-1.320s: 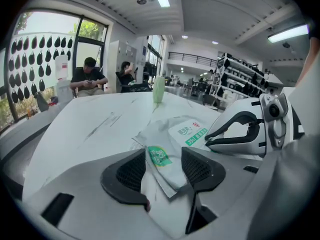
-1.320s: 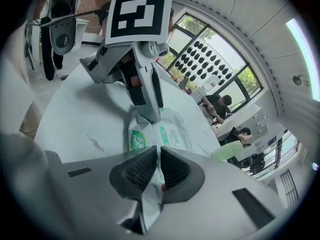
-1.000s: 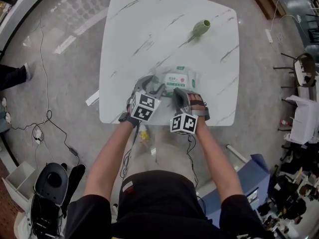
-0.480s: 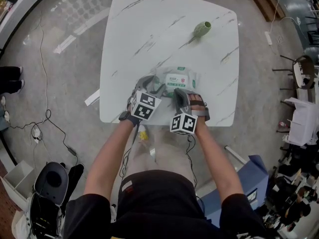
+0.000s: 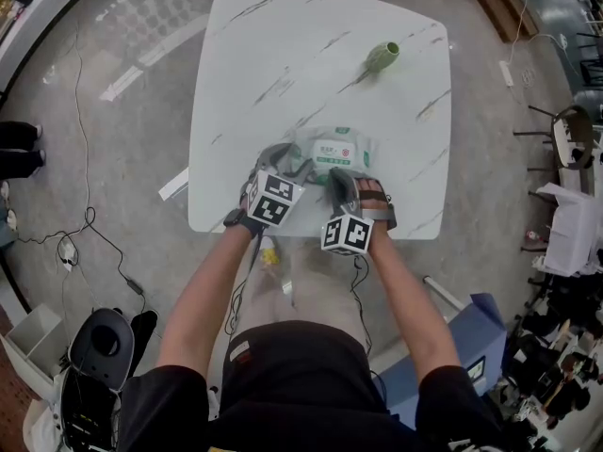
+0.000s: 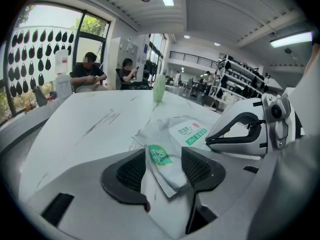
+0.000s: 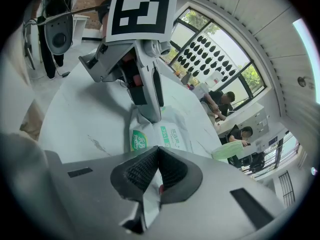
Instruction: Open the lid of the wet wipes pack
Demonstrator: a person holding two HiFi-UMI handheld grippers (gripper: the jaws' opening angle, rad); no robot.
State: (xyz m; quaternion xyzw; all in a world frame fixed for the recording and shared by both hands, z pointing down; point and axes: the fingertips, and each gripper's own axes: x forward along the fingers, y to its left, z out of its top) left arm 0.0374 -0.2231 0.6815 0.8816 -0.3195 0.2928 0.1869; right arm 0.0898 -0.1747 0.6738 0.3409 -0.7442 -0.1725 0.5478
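The wet wipes pack [image 5: 337, 147], white with green print, lies on the white marble table [image 5: 283, 55] near its front edge. My left gripper [image 5: 287, 166] grips the pack's left end. In the left gripper view its pads [image 6: 132, 170] stand half apart and press on that end of the pack [image 6: 161, 160]. My right gripper [image 5: 337, 179] rests at the pack's near right side with its jaws shut. In the right gripper view its pads [image 7: 142, 169] meet just short of the pack [image 7: 160, 134]. I cannot tell whether any film is pinched between them.
A green vase [image 5: 381, 56] stands at the table's far right, well beyond the pack. Cables and a black machine [image 5: 94, 351] are on the floor at the left. Chairs and clutter [image 5: 575, 205] crowd the right side. Two people [image 6: 90, 74] sit far behind the table.
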